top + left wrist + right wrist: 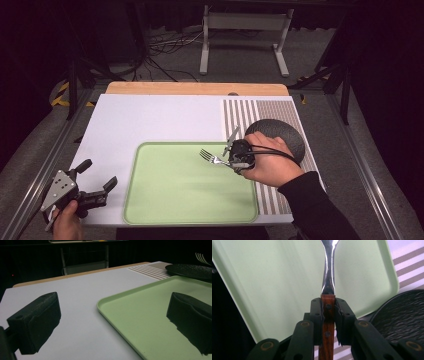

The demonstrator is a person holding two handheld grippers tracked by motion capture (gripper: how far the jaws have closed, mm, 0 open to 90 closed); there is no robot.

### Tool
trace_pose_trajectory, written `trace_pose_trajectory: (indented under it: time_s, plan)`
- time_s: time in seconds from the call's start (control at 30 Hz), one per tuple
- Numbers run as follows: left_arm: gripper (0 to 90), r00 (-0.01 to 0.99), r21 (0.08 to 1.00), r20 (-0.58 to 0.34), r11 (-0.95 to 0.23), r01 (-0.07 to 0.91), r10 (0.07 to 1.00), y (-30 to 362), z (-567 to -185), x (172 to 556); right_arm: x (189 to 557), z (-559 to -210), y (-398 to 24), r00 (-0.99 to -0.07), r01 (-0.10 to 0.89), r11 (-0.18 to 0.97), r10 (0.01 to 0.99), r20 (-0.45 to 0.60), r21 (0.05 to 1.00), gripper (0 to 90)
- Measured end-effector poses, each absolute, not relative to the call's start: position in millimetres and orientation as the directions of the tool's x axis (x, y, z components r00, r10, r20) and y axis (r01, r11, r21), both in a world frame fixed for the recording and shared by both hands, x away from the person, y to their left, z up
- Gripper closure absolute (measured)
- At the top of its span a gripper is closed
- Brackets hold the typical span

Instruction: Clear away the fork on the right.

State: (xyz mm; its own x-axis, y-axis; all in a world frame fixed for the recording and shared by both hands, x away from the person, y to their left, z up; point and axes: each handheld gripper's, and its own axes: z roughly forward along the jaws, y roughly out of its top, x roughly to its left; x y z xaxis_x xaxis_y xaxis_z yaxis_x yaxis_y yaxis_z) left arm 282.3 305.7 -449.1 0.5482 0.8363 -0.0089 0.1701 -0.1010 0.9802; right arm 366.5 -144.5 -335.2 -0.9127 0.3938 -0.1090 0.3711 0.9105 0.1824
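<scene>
A fork (209,156) with a metal neck and a riveted wooden handle (327,315) is held over the right part of the light green tray (165,200). My right gripper (231,156) is shut on that handle, tines pointing left across the tray; in the right gripper view both pads press the wood. My left gripper (97,176) rests at the table's front left corner, jaws wide apart and empty. In the left gripper view its two black fingers (37,320) frame the tray's near corner (120,312), and the fork's tines (202,257) show at the top right.
A dark round plate (285,132) lies on the striped placemat (250,115) just behind my right hand. The white tabletop (150,120) stretches left and behind the tray, with a wooden strip (195,88) at its far edge. Cables and a metal stand are on the floor beyond.
</scene>
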Motion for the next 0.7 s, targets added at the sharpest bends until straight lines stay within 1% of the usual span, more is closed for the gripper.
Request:
trace_pose_trajectory:
  time_s: [0.03, 0.1, 0.13, 0.17, 0.27, 0.37, 0.4, 0.5, 0.53, 0.7]
  plan:
    - [0.0, 0.548, 0.98, -0.009, -0.101, 0.17, 0.836, 305.7, -449.1, 282.3, 366.5, -335.2, -144.5, -0.913, 0.371, 0.91, 0.394, -0.109, 0.182, 78.3]
    - [0.0, 0.549, 0.98, -0.006, -0.104, 0.169, 0.836, 305.8, -448.8, 282.3, 365.8, -336.6, -143.6, -0.889, 0.428, 0.883, 0.45, -0.083, 0.194, 78.3]
    - [0.0, 0.549, 0.98, -0.006, -0.104, 0.169, 0.836, 305.8, -448.8, 282.3, 365.8, -336.6, -143.6, -0.889, 0.428, 0.883, 0.45, -0.083, 0.194, 78.3]
    - [0.0, 0.549, 0.98, -0.004, -0.106, 0.168, 0.836, 305.9, -448.7, 282.2, 365.1, -338.2, -142.0, -0.86, 0.49, 0.848, 0.509, -0.049, 0.205, 78.3]
    - [0.0, 0.55, 0.98, -0.006, -0.104, 0.168, 0.835, 305.6, -448.8, 282.3, 363.9, -342.0, -139.8, -0.833, 0.53, 0.816, 0.552, -0.036, 0.232, 78.3]
    - [0.0, 0.551, 0.98, -0.002, -0.108, 0.168, 0.835, 305.8, -448.7, 282.1, 364.0, -344.1, -139.0, -0.816, 0.557, 0.798, 0.577, -0.024, 0.23, 78.3]
    - [0.0, 0.55, 0.98, -0.003, -0.106, 0.166, 0.835, 305.7, -448.8, 282.2, 363.7, -346.4, -138.0, -0.793, 0.591, 0.774, 0.609, -0.009, 0.227, 78.3]
    - [0.0, 0.549, 0.981, -0.005, -0.102, 0.164, 0.836, 305.6, -448.9, 282.2, 363.9, -350.9, -136.3, -0.758, 0.638, 0.738, 0.652, 0.012, 0.221, 78.3]
    - [0.0, 0.55, 0.98, -0.005, -0.105, 0.167, 0.835, 305.9, -448.7, 282.1, 364.4, -352.4, -136.4, -0.756, 0.639, 0.735, 0.654, 0.011, 0.225, 78.3]
    - [0.0, 0.549, 0.981, -0.004, -0.102, 0.163, 0.836, 305.7, -448.7, 282.1, 363.8, -359.9, -132.4, -0.682, 0.72, 0.658, 0.73, 0.046, 0.22, 78.3]
